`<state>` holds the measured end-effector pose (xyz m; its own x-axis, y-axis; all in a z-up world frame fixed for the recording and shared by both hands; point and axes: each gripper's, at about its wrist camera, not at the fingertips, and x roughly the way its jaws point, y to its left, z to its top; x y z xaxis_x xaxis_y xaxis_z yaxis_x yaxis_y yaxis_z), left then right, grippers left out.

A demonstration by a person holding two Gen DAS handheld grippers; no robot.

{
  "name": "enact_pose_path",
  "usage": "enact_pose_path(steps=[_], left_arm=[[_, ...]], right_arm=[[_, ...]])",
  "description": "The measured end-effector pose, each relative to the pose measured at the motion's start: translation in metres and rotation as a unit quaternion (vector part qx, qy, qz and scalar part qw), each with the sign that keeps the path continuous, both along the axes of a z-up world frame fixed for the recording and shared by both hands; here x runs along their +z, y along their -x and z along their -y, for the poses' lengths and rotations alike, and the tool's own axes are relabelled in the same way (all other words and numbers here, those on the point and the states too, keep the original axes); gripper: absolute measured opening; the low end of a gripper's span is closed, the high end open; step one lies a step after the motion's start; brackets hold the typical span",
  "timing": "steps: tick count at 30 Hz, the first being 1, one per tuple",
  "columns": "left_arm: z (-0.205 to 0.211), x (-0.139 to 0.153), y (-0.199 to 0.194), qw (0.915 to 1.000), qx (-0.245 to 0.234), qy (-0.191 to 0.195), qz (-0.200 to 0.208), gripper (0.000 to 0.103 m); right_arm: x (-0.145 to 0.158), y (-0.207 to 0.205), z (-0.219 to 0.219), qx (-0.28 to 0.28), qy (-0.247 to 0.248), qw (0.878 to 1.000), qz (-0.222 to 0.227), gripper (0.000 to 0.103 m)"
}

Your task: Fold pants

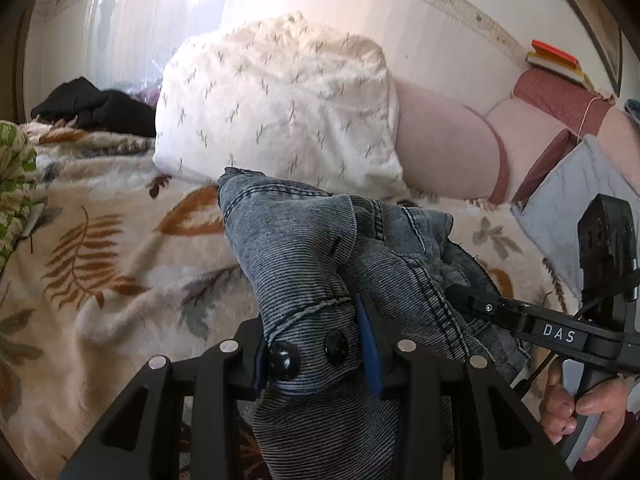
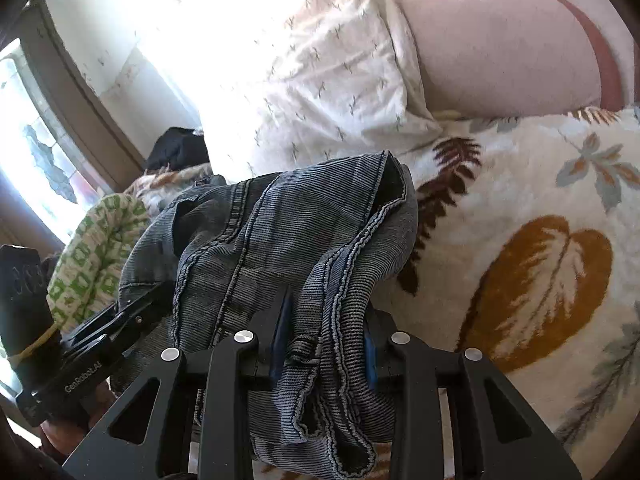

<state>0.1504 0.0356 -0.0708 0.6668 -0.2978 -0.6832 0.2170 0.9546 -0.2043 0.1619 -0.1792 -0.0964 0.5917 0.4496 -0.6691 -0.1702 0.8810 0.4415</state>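
Observation:
Grey-blue denim pants [image 1: 304,248] hang bunched above the bed. My left gripper [image 1: 316,344] is shut on the waistband by two black buttons [image 1: 283,360]. My right gripper [image 2: 324,344] is shut on a hemmed edge of the same pants [image 2: 280,232]. The right gripper also shows in the left wrist view [image 1: 476,304], pinching the cloth at the right. The left gripper also shows in the right wrist view [image 2: 132,312] at the left. The fingertips are hidden in the folds.
A leaf-patterned blanket [image 1: 120,264] covers the bed. A white pillow [image 1: 276,104] and a pink bolster [image 1: 440,144] lie behind. Black clothes [image 1: 92,106] and a green-patterned cloth [image 1: 16,176] lie at the left. Books [image 1: 556,62] sit on the headboard.

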Motion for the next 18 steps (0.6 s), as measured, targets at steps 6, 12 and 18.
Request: enact_pose_path(steps=[6, 12, 18], left_arm=[[0.004, -0.019, -0.004, 0.9988, 0.006, -0.041, -0.026, 0.044], [-0.003, -0.035, -0.01, 0.9957, 0.018, -0.061, -0.068, 0.054], [-0.007, -0.026, -0.004, 0.9946, 0.049, -0.062, -0.067, 0.068]], right_arm=[[-0.021, -0.005, 0.0, -0.007, 0.016, 0.999, -0.028, 0.028], [-0.037, -0.005, -0.001, -0.014, 0.029, 0.998, -0.052, 0.042], [-0.032, 0.002, 0.009, -0.033, 0.023, 0.998, -0.058, 0.059]])
